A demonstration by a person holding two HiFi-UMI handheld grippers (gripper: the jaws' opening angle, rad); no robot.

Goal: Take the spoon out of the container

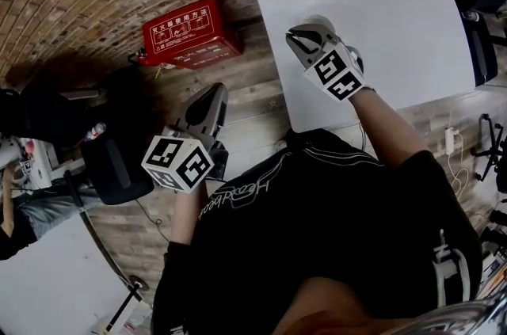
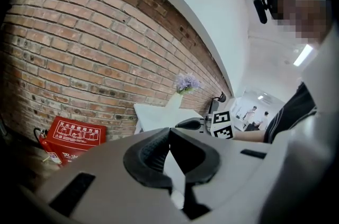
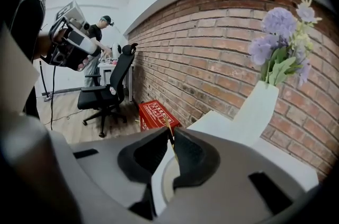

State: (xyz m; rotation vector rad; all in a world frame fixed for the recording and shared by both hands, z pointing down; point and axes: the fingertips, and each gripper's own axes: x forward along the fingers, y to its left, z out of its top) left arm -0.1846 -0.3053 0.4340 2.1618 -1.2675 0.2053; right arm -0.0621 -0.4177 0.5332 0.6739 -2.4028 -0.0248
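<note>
**Spoon pinched over the counter's near edge**

Nearest the person, the left tongs (image 2: 169, 132) hang over the wooden floor (image 1: 253, 88) beside the counter (image 1: 396, 24). Their tips are pressed together on nothing. Farther out, the right tongs (image 3: 170, 134) sit over the counter's near edge, pinching a thin golden sliver that looks like the spoon (image 3: 169, 127) handle. Below them shows a pale round rim, probably the container (image 3: 167, 183). Beyond stand a white vase (image 3: 257, 106) of purple flowers, a red box (image 1: 190, 32) and the brick wall (image 3: 212, 48).
</note>
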